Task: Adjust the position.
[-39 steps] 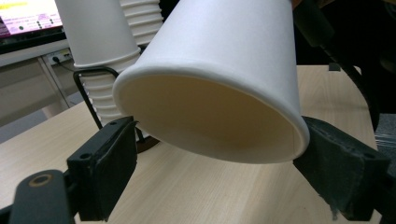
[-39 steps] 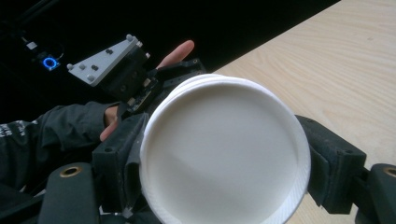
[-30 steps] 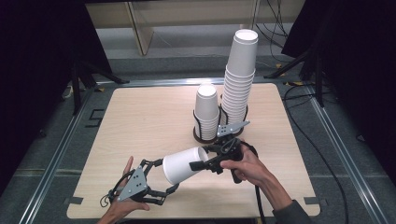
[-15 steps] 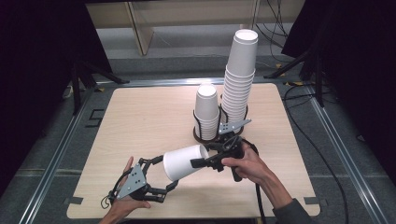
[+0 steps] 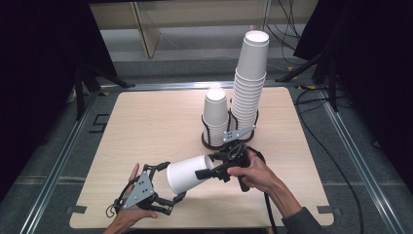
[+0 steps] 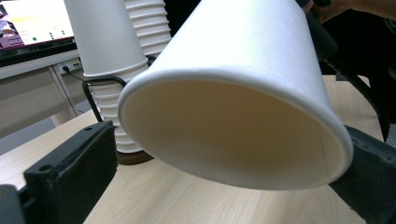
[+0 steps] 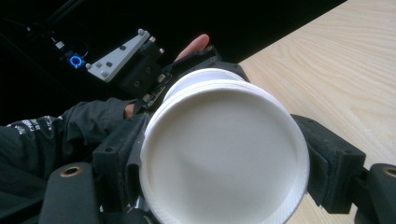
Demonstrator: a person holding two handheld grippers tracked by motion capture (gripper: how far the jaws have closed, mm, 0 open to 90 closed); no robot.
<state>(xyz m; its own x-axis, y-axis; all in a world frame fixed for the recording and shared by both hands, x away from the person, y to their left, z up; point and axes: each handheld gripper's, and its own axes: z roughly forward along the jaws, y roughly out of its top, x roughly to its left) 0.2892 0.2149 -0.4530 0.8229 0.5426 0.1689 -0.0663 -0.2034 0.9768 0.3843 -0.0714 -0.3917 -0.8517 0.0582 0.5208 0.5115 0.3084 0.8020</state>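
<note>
The high view shows a white paper cup (image 5: 187,173) lying on its side above the desk (image 5: 146,126), just in front of the black cup holder (image 5: 229,139) with its short and tall stacks. The right gripper (image 5: 214,168) clamps the cup's narrow base end. The left gripper (image 5: 168,183) stands released around the wide mouth end, its jaws having just been opening.

The left gripper view adds the rolled rim and cream interior; one jaw stands apart, the other possibly touching. The right gripper view shows the flat, recessed bottom pinched between both pads.
</note>
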